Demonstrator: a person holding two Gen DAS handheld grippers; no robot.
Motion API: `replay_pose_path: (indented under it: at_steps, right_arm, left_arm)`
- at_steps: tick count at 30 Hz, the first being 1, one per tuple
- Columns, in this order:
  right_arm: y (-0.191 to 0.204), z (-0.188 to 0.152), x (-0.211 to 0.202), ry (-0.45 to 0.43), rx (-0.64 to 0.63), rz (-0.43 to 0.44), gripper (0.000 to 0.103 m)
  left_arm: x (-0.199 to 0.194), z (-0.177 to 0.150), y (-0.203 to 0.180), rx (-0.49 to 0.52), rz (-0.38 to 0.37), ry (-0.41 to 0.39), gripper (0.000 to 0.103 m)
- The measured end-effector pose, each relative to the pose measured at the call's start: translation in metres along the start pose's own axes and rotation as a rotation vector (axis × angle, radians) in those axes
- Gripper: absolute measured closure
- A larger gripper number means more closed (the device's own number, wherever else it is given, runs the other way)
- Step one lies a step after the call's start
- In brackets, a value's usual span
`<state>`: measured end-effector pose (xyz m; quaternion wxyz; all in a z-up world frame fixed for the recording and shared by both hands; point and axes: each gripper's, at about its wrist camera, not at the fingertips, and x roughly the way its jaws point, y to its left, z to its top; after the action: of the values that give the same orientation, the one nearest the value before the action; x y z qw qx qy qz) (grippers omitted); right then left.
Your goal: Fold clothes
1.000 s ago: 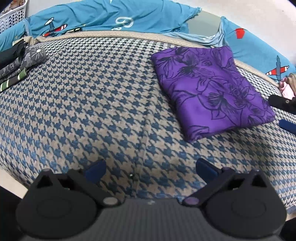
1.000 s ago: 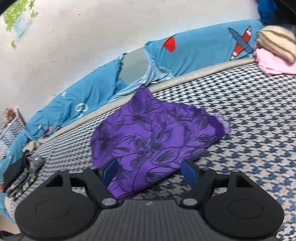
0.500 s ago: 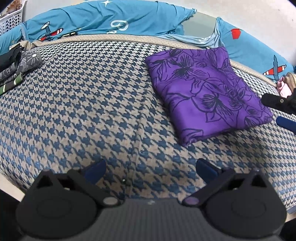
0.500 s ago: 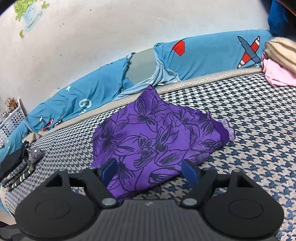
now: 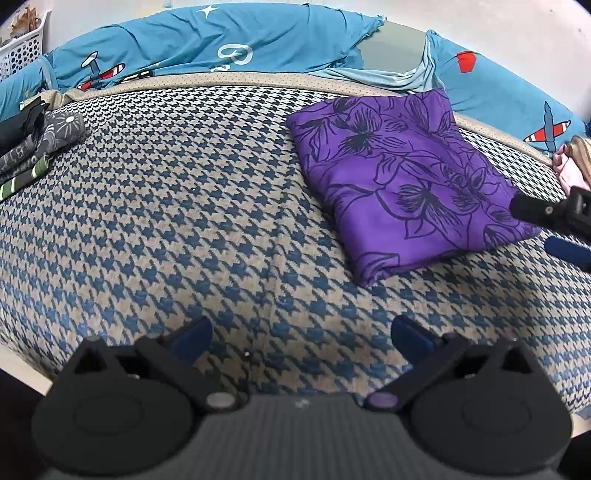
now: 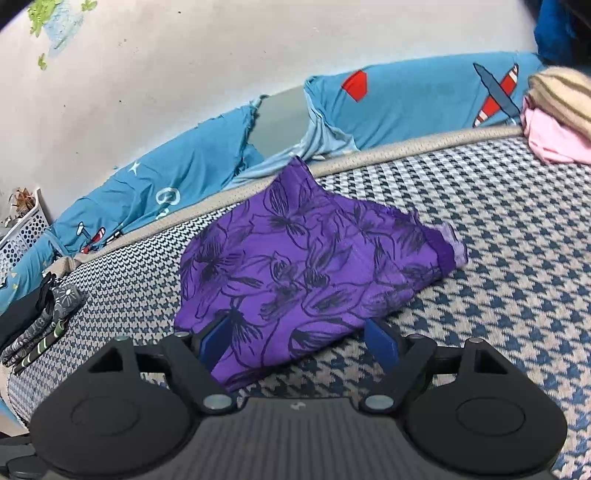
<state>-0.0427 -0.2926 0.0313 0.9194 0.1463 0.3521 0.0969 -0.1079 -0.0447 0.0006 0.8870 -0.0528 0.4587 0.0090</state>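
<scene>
Both hand-held grippers stand open, empty: left hand-held gripper [image 5: 301,338] over bare houndstooth bed [image 5: 166,221], right hand-held gripper [image 6: 299,338] straddling the folded purple floral garment [image 6: 306,273] at frame centre.

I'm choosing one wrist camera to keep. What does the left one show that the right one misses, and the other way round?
Only the left view shows the right gripper from outside, at the purple cloth's edge. Only the right view shows the cloth's frayed pale corner and green wall stickers. Both show the cloth, checked bed cover, dark folded clothes and white basket.
</scene>
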Motion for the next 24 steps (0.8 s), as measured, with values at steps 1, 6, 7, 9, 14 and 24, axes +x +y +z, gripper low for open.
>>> replay_pose_path:
  at_steps: [1, 6, 7, 9, 14, 24]
  right_arm:
    - [-0.001, 0.000, 0.000, 0.006, 0.005, -0.002, 0.024]
    - [-0.005, -0.002, -0.001, 0.029, 0.021, -0.017, 0.023]
    - [-0.006, -0.002, -0.002, 0.032, 0.023, -0.017, 0.023]
    - [-0.006, -0.002, -0.003, 0.037, 0.025, -0.014, 0.023]
    - [-0.006, -0.003, -0.006, 0.045, 0.018, -0.007, 0.023]
    - [-0.015, 0.006, -0.012, 0.037, 0.004, -0.001, 0.023]
  left_arm:
    - [-0.001, 0.000, -0.001, 0.003, 0.000, -0.001, 0.000]
    - [-0.005, -0.003, -0.003, 0.013, 0.003, -0.004, 0.000]
    - [-0.005, -0.004, -0.003, 0.013, 0.002, -0.003, 0.000]
    - [-0.006, -0.005, -0.004, 0.013, -0.001, -0.002, 0.000]
    - [-0.008, -0.006, -0.006, 0.020, -0.009, -0.004, 0.000]
    - [-0.010, -0.002, -0.004, 0.015, -0.059, -0.022, 0.000]
